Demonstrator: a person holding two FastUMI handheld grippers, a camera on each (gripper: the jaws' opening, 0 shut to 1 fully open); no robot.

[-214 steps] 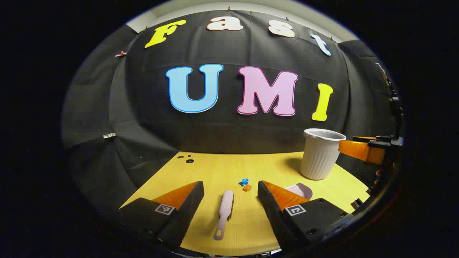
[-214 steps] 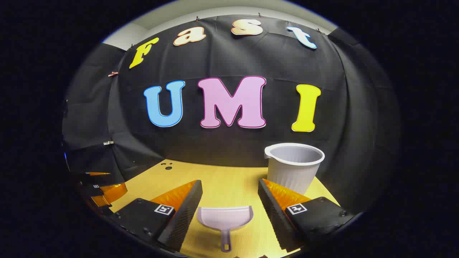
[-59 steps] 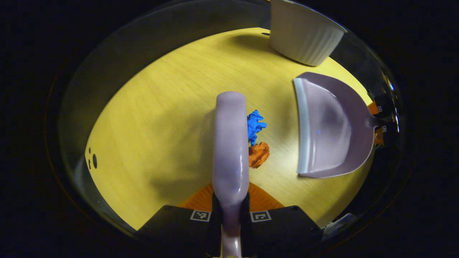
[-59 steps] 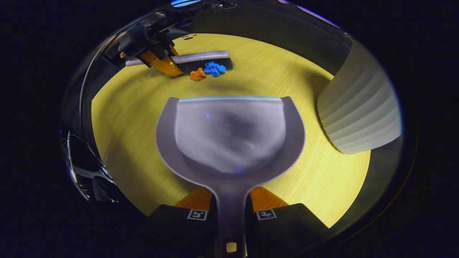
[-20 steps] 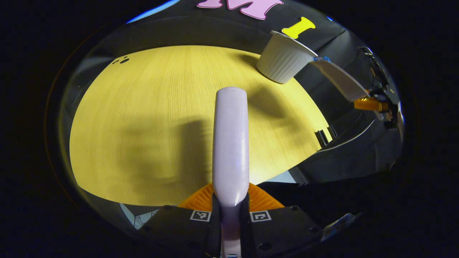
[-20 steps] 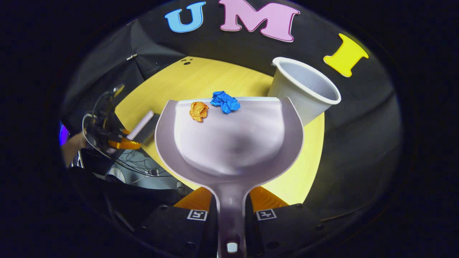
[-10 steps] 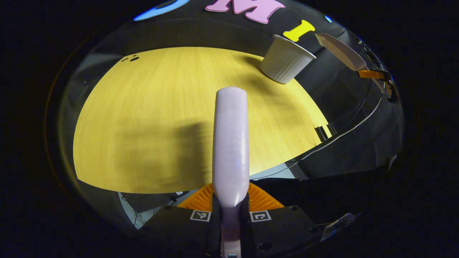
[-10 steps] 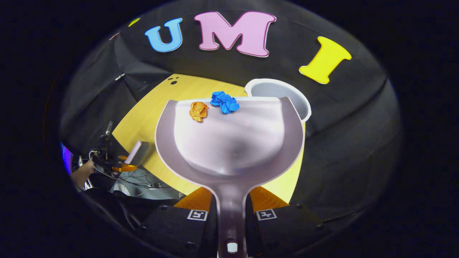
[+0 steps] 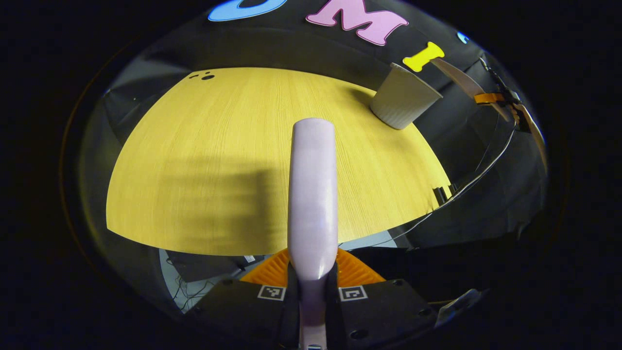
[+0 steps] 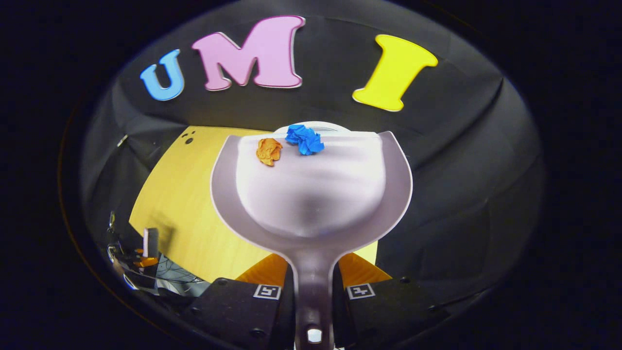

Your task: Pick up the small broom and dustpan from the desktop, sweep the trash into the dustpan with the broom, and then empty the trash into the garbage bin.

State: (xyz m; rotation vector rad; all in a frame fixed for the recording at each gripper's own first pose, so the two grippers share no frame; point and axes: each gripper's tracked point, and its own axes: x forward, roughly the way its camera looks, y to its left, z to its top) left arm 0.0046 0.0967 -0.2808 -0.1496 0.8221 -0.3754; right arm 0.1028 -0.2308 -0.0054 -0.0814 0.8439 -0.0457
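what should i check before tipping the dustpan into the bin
1. Right gripper shut on dustpan handle: ok.
2. Orange paper wad and blue paper wad in the pan, near its front lip: ok.
3. Lip over the garbage bin mouth: ok, only a sliver of rim shows.
4. Bin upright on the desktop: ok.
5. Left gripper holding the broom away from the bin: ok.
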